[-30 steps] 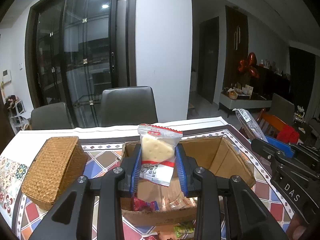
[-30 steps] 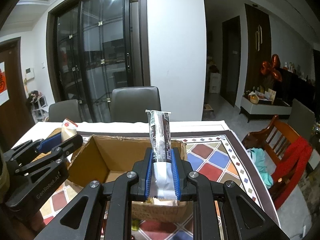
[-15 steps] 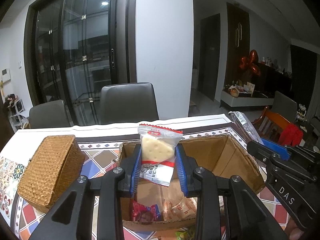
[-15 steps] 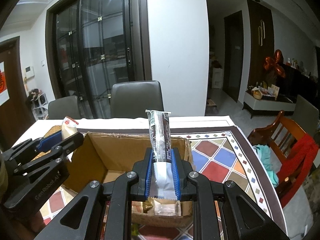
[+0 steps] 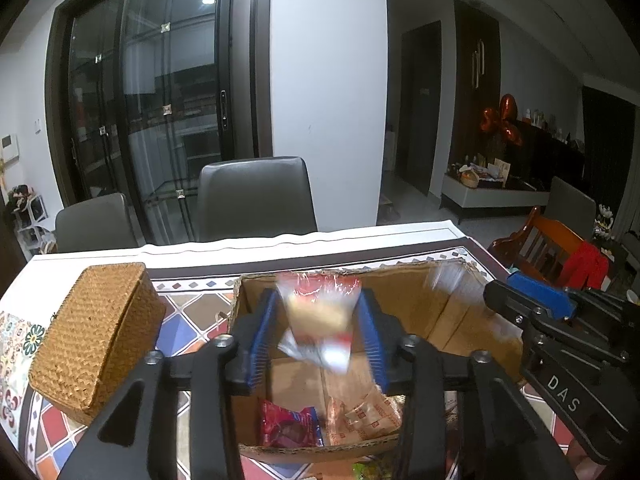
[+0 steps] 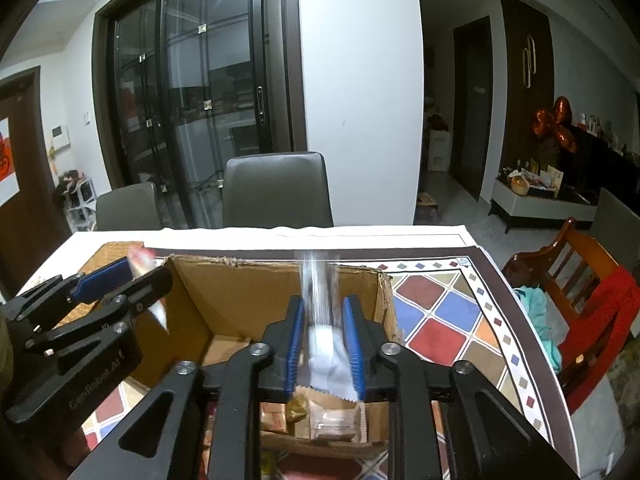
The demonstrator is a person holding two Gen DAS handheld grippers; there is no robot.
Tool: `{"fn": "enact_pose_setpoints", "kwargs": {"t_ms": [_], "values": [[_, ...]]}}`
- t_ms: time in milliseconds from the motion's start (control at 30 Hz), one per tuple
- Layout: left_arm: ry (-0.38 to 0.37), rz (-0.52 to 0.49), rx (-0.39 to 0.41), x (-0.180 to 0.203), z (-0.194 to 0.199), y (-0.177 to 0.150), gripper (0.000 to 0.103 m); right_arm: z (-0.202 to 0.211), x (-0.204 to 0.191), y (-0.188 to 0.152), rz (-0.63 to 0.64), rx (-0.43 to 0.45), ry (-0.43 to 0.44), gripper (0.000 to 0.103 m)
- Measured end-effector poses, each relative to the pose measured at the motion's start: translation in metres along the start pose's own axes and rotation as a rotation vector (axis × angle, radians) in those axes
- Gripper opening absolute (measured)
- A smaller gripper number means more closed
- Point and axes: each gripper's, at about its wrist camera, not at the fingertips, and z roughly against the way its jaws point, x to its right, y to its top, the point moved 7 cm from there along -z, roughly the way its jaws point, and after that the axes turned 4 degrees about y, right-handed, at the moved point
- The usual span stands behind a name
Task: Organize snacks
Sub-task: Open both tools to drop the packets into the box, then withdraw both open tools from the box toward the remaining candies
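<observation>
Over the cardboard box [image 5: 420, 312], both grippers' jaws opening: left gripper [image 5: 318, 340] releases blurred cracker packet [image 5: 320, 316]; right gripper [image 6: 326, 344] releases blurred snack stick [image 6: 320, 300].

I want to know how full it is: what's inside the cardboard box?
In the cardboard box: a red packet and tan wrapped snacks on the floor. The grippers and two blurred falling packets cover the rest.

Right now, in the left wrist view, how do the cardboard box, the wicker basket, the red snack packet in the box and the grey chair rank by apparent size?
1. Cardboard box, largest.
2. Wicker basket and grey chair: look alike; the chair stands farther off, so no ranking.
3. Red snack packet, smallest.
</observation>
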Motion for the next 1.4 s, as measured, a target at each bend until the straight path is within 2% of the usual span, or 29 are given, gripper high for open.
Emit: {"fn": "enact_pose_setpoints", "kwargs": {"t_ms": [67, 133, 367, 733, 1400], "values": [[0.008, 0.003, 0.001, -0.001, 0.000, -0.001, 0.052, 0.002, 0.001, 0.001, 0.003, 0.017, -0.017, 0.055], [0.014, 0.008, 0.001, -0.003, 0.001, -0.003, 0.057, 0.006, 0.002, 0.002, 0.007, 0.034, -0.028, 0.059], [0.050, 0.026, 0.007, -0.011, 0.005, -0.006, 0.074, 0.007, 0.001, 0.000, 0.001, 0.034, -0.031, 0.059], [0.084, 0.037, 0.012, -0.020, 0.024, -0.010, 0.077, 0.020, 0.000, -0.002, -0.003, 0.048, -0.037, 0.062], [0.096, 0.033, 0.052, -0.024, 0.079, -0.015, 0.078, 0.074, -0.008, -0.008, 0.003, 0.100, -0.060, 0.062]]}}
